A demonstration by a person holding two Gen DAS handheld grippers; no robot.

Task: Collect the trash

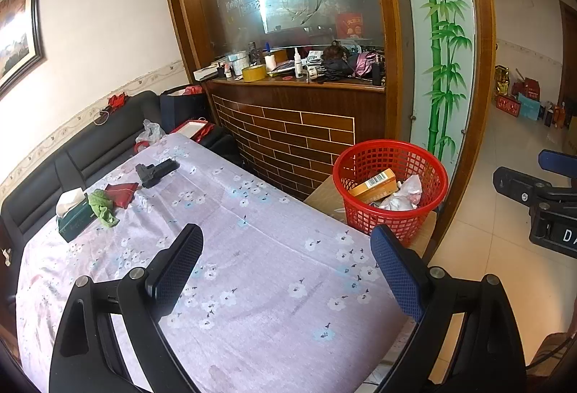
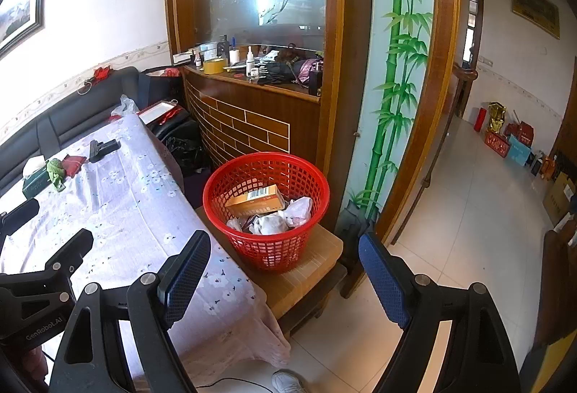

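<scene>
basket (image 2: pixel 267 212) bottom: hidden under trash | shoe (image 2: pixel 286 382): cut off by lower edge

Both hand-held grippers spread wide, holding nothing

Left hand-held gripper (image 1: pixel 286 270) hangs with blue-padded fingers (image 1: pixel 176 266) far apart; right hand-held gripper (image 2: pixel 285 276) likewise gapes, fingers (image 2: pixel 384 279) parted, nothing between them.
</scene>
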